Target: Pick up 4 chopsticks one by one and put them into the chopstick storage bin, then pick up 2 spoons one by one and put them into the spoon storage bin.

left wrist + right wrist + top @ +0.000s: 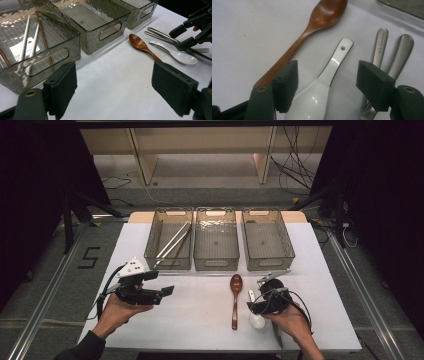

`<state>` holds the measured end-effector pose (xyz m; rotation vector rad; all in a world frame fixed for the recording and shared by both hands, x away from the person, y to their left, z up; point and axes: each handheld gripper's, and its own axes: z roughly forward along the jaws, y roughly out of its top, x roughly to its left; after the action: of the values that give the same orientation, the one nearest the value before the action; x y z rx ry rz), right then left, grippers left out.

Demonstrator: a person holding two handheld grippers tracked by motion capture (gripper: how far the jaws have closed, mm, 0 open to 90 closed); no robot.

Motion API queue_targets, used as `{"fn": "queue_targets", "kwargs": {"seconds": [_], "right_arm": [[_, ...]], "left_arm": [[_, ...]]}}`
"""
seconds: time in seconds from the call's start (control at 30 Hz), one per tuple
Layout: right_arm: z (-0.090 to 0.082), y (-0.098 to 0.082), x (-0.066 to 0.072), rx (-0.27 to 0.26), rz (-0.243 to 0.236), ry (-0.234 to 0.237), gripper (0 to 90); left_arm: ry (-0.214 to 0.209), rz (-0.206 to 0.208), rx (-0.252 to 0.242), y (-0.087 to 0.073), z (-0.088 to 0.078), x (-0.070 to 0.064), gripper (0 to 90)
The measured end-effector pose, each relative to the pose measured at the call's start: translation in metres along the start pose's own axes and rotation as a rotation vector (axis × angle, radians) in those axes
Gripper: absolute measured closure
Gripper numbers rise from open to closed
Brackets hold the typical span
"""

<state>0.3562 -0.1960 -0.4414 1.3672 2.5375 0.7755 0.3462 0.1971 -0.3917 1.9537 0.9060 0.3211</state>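
Note:
A white ceramic spoon [319, 92] lies on the white table, its bowl between the jaws of my right gripper [327, 85]. Those jaws stand open, with a gap on each side of the spoon. A brown wooden spoon [322, 17] lies just left of it, and two metal handles [380, 45] lie to its right. In the high view the right gripper [254, 307] is low over the white spoon [256, 321], beside the wooden spoon [235, 295]. My left gripper [162, 294] hovers at the table's left, open, with nothing between its fingers [62, 85].
Three smoky clear bins stand in a row at the back: left [167, 264], middle [216, 264], right [270, 262]. The left bin holds white and brown chopsticks [32, 47]. A fork [202, 50] lies by the metal handles. Bare table [200, 320] lies between the grippers.

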Motion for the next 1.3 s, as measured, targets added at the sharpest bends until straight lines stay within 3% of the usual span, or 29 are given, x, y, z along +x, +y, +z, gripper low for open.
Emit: {"fn": "queue_targets", "kwargs": {"seconds": [0.43,0.97,1.3], "right_arm": [[0.003,0.001,0.000,0.018,0.002,0.010,38.0],[0.018,0.012,-0.001,0.117,-0.004,0.031,51.4],[0.027,0.015,-0.003,0.164,-0.008,0.002,58.1]], "left_arm": [[-0.002,0.012,-0.021,-0.003,-0.003,-0.006,19.1],[-0.009,0.005,-0.032,-0.008,-0.007,-0.010,18.4],[-0.008,0.007,-0.025,-0.010,-0.005,-0.010,18.2]]}}
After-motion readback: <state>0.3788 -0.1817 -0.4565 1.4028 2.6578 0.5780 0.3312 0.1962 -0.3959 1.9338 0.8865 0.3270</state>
